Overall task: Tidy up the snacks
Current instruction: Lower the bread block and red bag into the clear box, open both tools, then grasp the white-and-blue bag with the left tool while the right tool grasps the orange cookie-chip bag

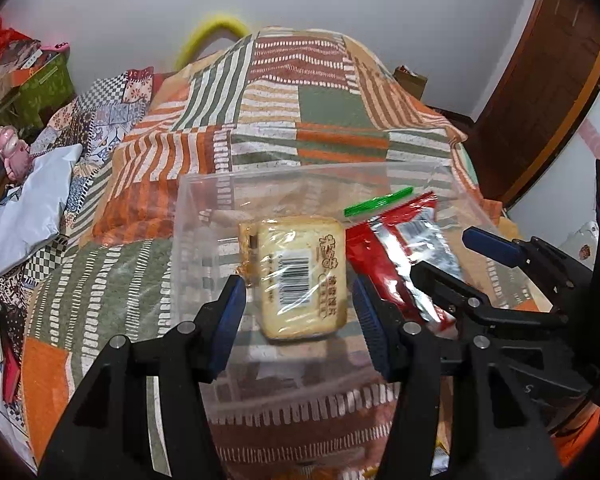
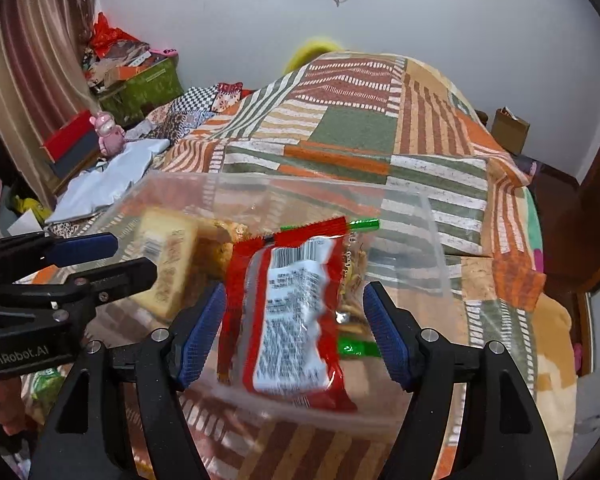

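A clear plastic box [image 1: 300,170] [image 2: 300,182] rests on the bed in front of both grippers. My left gripper [image 1: 298,284] [image 2: 135,254] is shut on a beige snack packet [image 1: 296,248] [image 2: 168,264] with a barcode, holding it tilted over the left part of the box. My right gripper [image 2: 294,288] [image 1: 440,254] is shut on a red and silver snack packet [image 2: 288,320] [image 1: 384,264] over the right part. Behind the red packet is a clear packet with green ends [image 2: 354,280] [image 1: 380,202]. I cannot tell whether it lies in the box or is held too.
A patchwork blanket [image 1: 320,120] in orange, green and white covers the bed. A pale grey bag [image 1: 28,208] and a pink toy [image 2: 110,132] lie at the left, with a green box [image 2: 148,88] behind. A wooden door [image 1: 540,100] stands at the right.
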A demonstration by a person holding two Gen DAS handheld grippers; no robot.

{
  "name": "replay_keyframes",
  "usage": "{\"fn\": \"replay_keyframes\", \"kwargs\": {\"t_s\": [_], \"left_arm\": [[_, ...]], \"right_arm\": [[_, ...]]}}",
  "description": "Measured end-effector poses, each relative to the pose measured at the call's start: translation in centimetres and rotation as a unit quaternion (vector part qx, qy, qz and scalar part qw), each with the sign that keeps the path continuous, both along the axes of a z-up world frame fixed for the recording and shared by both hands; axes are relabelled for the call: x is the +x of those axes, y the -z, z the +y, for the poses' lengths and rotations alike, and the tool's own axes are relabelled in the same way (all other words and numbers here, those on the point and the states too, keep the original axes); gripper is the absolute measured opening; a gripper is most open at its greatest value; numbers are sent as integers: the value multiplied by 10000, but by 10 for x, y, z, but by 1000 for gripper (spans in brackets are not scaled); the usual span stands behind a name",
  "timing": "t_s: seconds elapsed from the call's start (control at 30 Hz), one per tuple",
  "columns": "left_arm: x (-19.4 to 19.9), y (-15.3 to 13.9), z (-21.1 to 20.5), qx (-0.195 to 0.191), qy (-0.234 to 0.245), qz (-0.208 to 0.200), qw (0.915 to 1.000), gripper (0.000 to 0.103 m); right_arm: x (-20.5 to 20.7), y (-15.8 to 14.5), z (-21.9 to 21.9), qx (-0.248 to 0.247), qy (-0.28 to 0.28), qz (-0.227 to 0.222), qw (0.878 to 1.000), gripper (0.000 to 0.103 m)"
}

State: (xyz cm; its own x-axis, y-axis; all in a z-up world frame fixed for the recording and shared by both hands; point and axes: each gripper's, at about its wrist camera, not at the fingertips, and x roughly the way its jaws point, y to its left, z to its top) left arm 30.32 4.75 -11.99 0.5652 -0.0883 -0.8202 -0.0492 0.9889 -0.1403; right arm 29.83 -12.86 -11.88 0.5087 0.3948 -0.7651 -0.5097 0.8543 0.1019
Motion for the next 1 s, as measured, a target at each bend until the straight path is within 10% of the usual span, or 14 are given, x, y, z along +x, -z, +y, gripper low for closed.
{"fn": "replay_keyframes", "kwargs": {"t_s": [0.5,1.0], "left_arm": [[-107,-57,3,189,129,-685,9974,68],[-209,-29,12,124,108,-611,9980,78]], "right_arm": [[-91,-60,-25,387,-158,-782,9961,72],[-178,-45,-29,527,-250,-777,9953,77]]}}
